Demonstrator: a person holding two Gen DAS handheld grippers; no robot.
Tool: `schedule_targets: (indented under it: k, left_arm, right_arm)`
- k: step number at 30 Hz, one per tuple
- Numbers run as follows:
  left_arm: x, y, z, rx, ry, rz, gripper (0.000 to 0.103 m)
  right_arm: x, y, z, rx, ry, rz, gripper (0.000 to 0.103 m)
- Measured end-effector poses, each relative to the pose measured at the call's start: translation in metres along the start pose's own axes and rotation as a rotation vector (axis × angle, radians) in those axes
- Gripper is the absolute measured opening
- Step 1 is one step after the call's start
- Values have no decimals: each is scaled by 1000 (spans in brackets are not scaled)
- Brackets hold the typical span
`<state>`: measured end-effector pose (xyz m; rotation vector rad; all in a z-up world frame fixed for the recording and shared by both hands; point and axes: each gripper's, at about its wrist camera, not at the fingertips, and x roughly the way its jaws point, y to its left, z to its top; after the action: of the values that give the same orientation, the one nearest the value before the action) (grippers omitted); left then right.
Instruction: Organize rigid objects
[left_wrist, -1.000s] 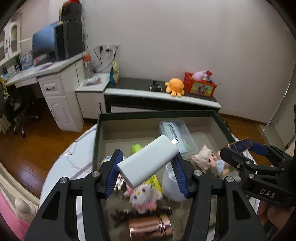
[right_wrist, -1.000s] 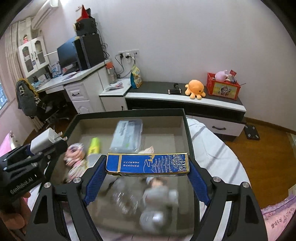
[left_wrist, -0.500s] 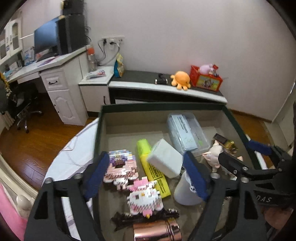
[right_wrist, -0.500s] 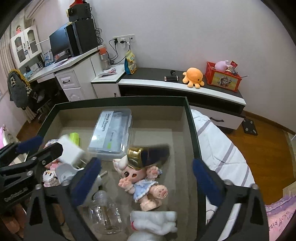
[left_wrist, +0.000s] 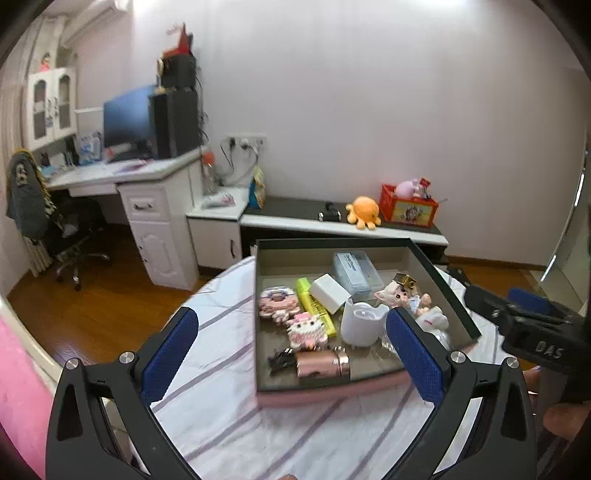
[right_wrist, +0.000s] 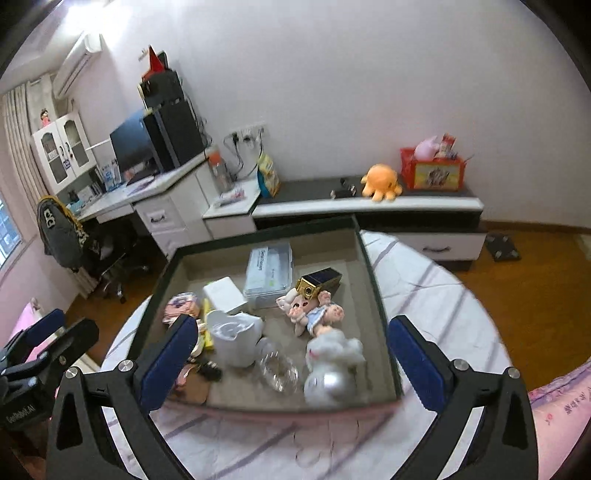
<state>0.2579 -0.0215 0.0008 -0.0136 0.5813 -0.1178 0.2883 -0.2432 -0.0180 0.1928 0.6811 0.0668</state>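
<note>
Box (right_wrist: 373, 295) on the striped bed (right_wrist: 443, 295) is crowded, and with both left tongs (left_wrist: 291, 354) and right tongs (right_wrist: 291, 354) just spread wide and empty, the blue-and-gold carton (right_wrist: 319, 282) propped on the doll (right_wrist: 312, 312) may slide.

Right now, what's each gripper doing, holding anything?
Left gripper: open, holding nothing; fingers have just been opening, nothing between them.
Right gripper: open, holding nothing; it just opened too.
</note>
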Motion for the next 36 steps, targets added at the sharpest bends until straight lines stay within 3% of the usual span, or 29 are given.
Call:
schedule_targets:
  k: [8, 18, 21, 36]
  left_arm:
    - [-92, 6, -33, -15, -101, 55, 103]
    - [-178, 0, -72, -48, -157, 103, 103]
    - [-192, -8, -75, -25, -178, 131, 103]
    - [-208, -20, -75, -50, -180, 85, 103]
  right_arm:
    - [-107, 32, -36, -74, -135, -53, 103]
    - [-189, 45, -85, -121, -169, -130, 103]
    - [-202, 44, -91, -114, -174, -133, 103]
    - [-233, 40, -96, -89, -224, -141, 103]
